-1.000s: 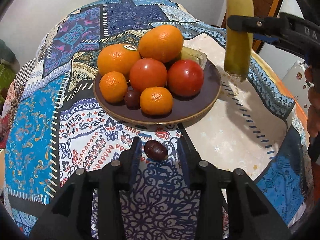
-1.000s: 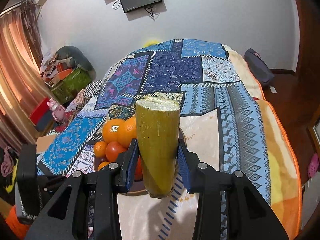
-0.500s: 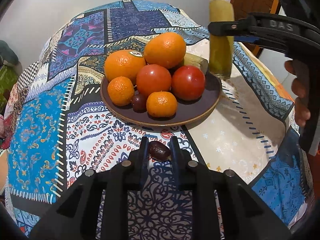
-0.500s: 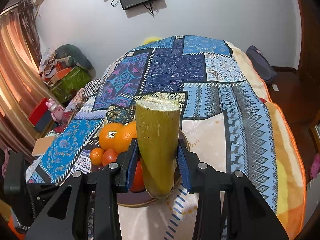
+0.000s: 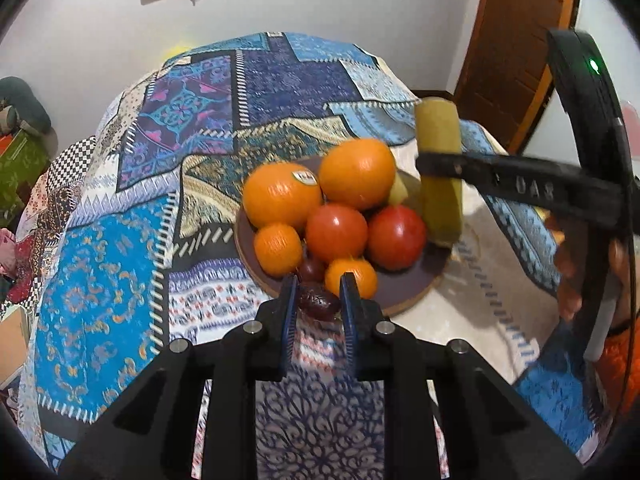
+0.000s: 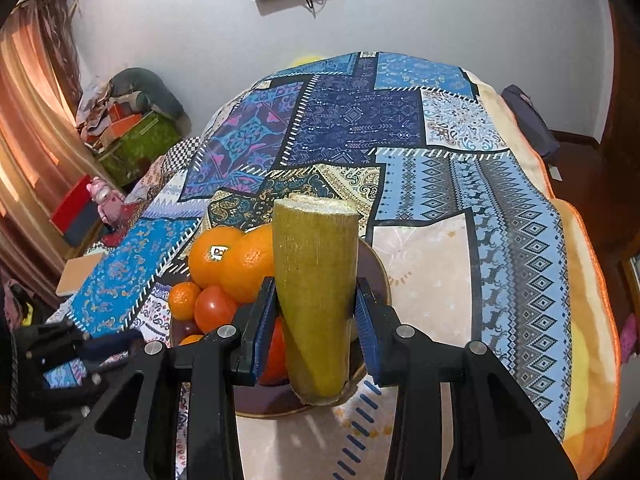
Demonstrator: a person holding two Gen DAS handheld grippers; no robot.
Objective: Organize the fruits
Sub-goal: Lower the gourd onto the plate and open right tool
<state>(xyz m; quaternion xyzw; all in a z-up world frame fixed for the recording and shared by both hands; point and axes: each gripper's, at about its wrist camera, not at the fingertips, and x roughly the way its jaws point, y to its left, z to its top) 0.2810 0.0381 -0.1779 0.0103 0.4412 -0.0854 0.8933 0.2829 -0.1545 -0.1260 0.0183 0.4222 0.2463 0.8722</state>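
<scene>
Patchwork blanket (image 5: 192, 184) covered the surface (prob. a bed, not a desk), grey wall w/ a screen behind. Brown plate (image 5: 404, 284) sat on it, piled w/ two big oranges, mandarins, two tomatoes (image 5: 337, 233) and a dark grape.

Left tool (image 5: 318, 300) was closed on a small dark wrinkled fruit (image 5: 318, 303), looked like a date, held at its middle just in front of the plate's near rim; whether it cleared the blanket couldn't be told. Right tool (image 6: 316, 322) was clamped on a yellow-green cut stalk (image 6: 316, 292), sugarcane-like, held upright at about mid-length, lower end over the plate's right edge, close to a tomato.

Handling, judged: date is light, soft, a bit sticky, so a gentle pinch across the middle suits it; too much squeeze would squash it. Stalk looks stiff, fairly heavy, smooth-skinned, so a firm mid-length grip is right; it could slide or swing if loosened. Round fruits in the pile prob. roll if bumped, tomatoes bruise easily. Free plate space was at near right only.
</scene>
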